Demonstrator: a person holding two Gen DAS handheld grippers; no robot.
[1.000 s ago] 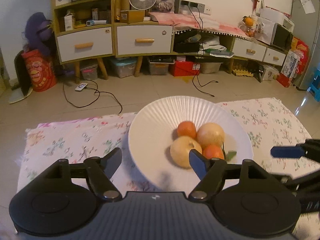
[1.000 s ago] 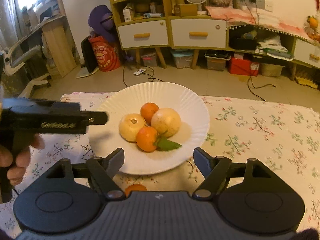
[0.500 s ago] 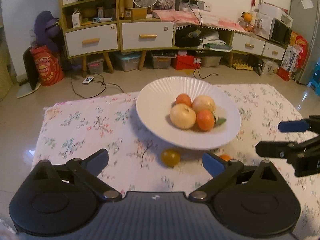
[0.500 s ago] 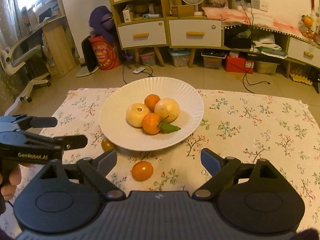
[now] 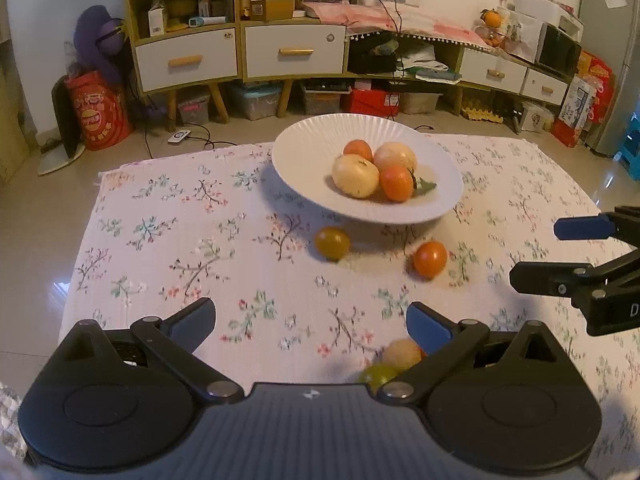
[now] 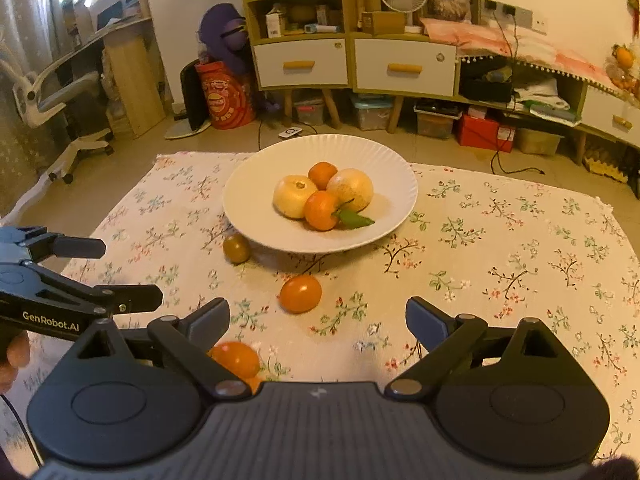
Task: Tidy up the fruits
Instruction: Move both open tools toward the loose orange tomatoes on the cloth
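Now both grippers hang back from a low table (image 5: 160, 248) covered in a floral cloth, each tilted down toward the fruit. A white ribbed plate (image 6: 248, 200) sits near the table's far middle and holds four fruits bunched together: two pale yellow round fruits (image 6: 294, 196) and two oranges, one with a green leaf (image 6: 354, 220). Four smaller fruits lie loose on the cloth, outside the plate. A dark olive-yellow one (image 5: 332, 243) rests just beside the plate's near rim, and an orange one (image 5: 430, 259) sits a little nearer the cameras. Close under the grippers, another orange fruit (image 6: 236, 358) lies by the right gripper's left finger, and the left wrist view shows a pale fruit and a greenish one (image 5: 378, 375) partly hidden behind the left gripper's right finger. The left gripper (image 5: 310, 320) has its fingers spread wide with nothing between them; the right gripper (image 6: 318, 320) is likewise released and empty, its fingers having just been opening. A hand (only fingertips show at the frame's edge) holds the left gripper's handle. Judging by the layout, the plate serves as the collecting place, and the wide-open fingers suit a pickup of one of the loose fruits, which look likely to roll if nudged.
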